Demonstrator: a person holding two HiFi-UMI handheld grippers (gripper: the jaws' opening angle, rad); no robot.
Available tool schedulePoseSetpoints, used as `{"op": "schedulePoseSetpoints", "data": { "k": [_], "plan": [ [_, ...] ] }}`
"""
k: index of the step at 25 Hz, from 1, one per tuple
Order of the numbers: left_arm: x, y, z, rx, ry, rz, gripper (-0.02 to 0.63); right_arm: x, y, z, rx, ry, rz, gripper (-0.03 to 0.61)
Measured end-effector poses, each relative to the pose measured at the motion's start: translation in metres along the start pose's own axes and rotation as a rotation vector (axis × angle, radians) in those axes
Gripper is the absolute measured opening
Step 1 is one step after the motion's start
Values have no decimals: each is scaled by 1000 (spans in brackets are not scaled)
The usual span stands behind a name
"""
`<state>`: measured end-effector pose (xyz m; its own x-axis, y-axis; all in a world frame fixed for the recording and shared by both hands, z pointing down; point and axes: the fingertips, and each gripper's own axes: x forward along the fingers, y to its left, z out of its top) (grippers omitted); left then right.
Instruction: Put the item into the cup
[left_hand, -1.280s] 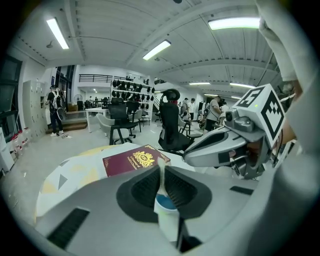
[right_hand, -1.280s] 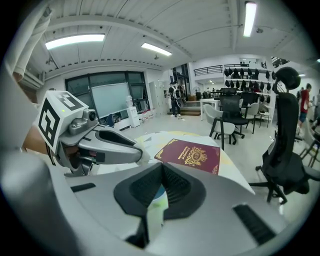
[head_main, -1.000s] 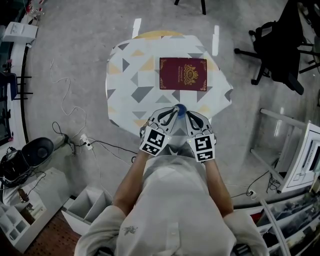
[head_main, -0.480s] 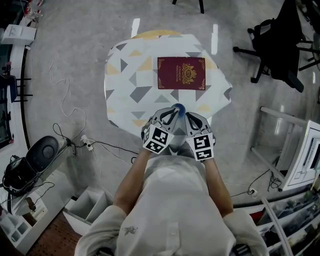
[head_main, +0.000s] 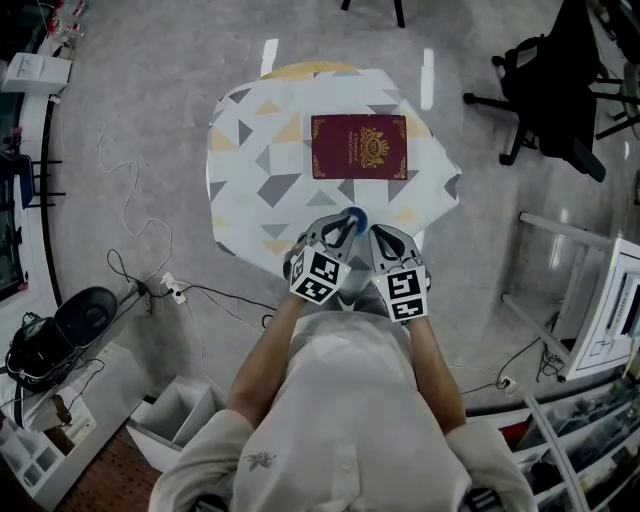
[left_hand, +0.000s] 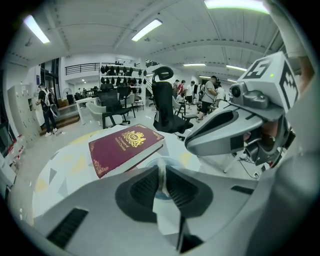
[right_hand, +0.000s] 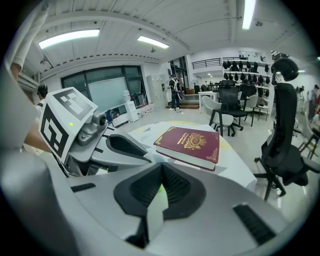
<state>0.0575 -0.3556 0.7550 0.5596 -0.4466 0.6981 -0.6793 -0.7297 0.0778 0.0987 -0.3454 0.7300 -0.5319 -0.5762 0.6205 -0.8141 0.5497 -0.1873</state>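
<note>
A small blue cup (head_main: 353, 213) stands near the front edge of the round table (head_main: 250, 180), mostly hidden by my two grippers. The left gripper (head_main: 344, 224) and right gripper (head_main: 374, 233) hover side by side just over and behind it, tips almost touching. In the left gripper view the jaws (left_hand: 161, 169) are pressed together, with the cup's pale blue rim (left_hand: 175, 162) showing just beyond them. A thin pale strip sits in their seam; I cannot tell what it is. The right gripper (right_hand: 162, 166) is shut too, with a faint green tint in its seam.
A maroon book (head_main: 359, 146) with a gold crest lies flat on the patterned tablecloth beyond the cup. A black office chair (head_main: 555, 90) stands at the right. Cables (head_main: 140, 230) trail on the floor at the left, and white bins (head_main: 165, 420) sit beside me.
The left gripper has edged slightly forward toward the cup. The right gripper has hardly moved. Both stay shut.
</note>
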Motion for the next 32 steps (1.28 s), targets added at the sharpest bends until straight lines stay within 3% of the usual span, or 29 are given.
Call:
{"op": "schedulePoseSetpoints", "data": {
  "k": [10, 18, 32],
  "plan": [
    [5, 0, -5, 9, 32, 14, 89, -5, -3, -1, 6, -7, -14, 6],
    [0, -1, 2, 13, 6, 14, 97, -8, -3, 0, 4, -17, -26, 6],
    [-63, 19, 71, -10, -235, 41, 74, -41, -6, 54, -45, -141, -107, 6]
  ]
}}
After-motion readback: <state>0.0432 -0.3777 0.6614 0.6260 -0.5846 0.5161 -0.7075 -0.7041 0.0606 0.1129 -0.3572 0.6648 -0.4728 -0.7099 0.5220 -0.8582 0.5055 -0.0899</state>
